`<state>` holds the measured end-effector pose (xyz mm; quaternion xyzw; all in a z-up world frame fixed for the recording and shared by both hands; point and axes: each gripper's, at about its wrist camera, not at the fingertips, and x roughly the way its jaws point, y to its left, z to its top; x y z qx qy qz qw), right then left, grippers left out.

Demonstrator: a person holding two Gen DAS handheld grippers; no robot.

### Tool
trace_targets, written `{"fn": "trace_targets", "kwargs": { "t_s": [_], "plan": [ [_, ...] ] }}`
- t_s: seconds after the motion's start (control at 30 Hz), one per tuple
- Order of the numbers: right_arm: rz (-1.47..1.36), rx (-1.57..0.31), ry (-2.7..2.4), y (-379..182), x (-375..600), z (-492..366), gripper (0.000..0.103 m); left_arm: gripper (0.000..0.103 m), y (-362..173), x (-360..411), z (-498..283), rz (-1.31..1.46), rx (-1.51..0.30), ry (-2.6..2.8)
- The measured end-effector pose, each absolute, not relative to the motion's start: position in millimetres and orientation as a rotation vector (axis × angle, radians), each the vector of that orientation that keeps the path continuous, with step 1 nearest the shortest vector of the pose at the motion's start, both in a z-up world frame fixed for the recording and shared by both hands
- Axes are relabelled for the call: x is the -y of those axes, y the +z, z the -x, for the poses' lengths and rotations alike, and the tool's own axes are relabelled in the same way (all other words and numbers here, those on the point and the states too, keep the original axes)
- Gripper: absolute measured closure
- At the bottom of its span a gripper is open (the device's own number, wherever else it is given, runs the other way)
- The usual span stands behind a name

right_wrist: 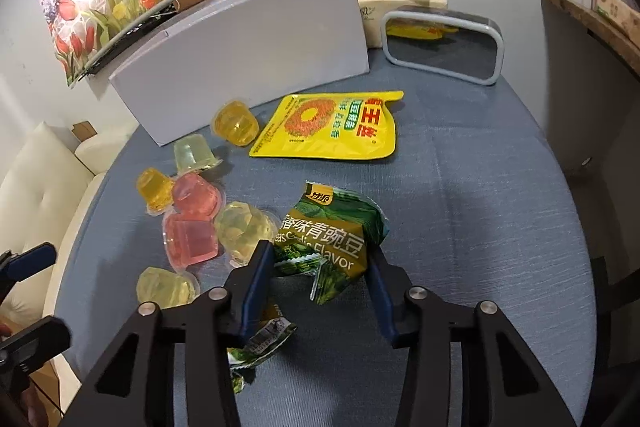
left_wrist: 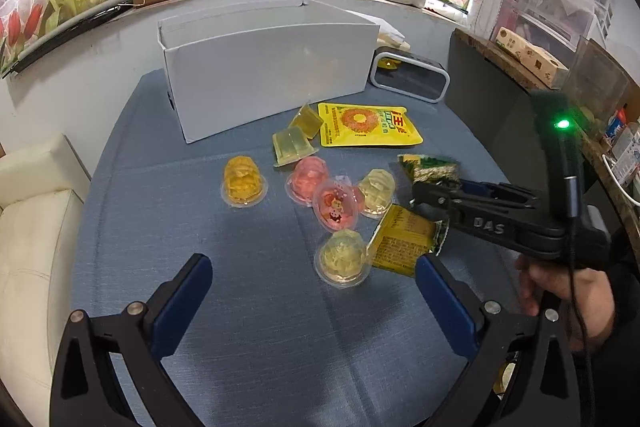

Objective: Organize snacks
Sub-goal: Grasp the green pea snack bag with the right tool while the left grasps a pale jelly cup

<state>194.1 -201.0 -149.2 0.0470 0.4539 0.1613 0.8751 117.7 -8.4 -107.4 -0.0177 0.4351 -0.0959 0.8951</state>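
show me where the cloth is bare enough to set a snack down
Bare cloth lies right of the green packet, below the mirror, and near the left gripper. It is crowded around the jelly cups and yellow pouch before the white box.

Both wrist fisheyes tilt down, close over the blue counter (left_wrist: 260,327), facing the tulip wall. Left view sits left, wider. Shared: white box (left_wrist: 264,83), jelly cups (right_wrist: 192,239).
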Motion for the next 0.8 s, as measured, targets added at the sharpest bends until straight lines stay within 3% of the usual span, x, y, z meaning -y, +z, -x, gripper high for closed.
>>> {"fn": "trace_targets", "kwargs": {
  "t_s": [0.6,0.63,0.7,0.73,0.77,0.8],
  "plan": [
    [-0.144,-0.798,0.359,-85.0,249.0,-129.8,0.054,0.002,-150.0,47.6,-152.8,-0.061,-0.966,-0.205],
    [-0.149,-0.794,0.362,-83.4,250.7,-126.2,0.054,0.009,-153.4,48.4,-154.2,-0.07,-0.969,-0.201],
    [-0.154,-0.788,0.363,-81.7,252.8,-121.0,0.054,0.034,-160.2,49.2,-156.6,-0.082,-0.988,-0.194],
    [-0.154,-0.788,0.364,-81.6,253.4,-118.9,0.054,0.054,-163.8,49.0,-158.2,-0.083,-1.001,-0.193],
    [-0.157,-0.789,0.365,-81.8,253.9,-117.5,0.054,0.06,-165.7,48.1,-158.7,-0.072,-1.006,-0.197],
    [-0.159,-0.788,0.367,-82.3,254.4,-115.5,0.054,0.06,-165.2,48.1,-157.5,-0.07,-0.998,-0.198]
  ]
}}
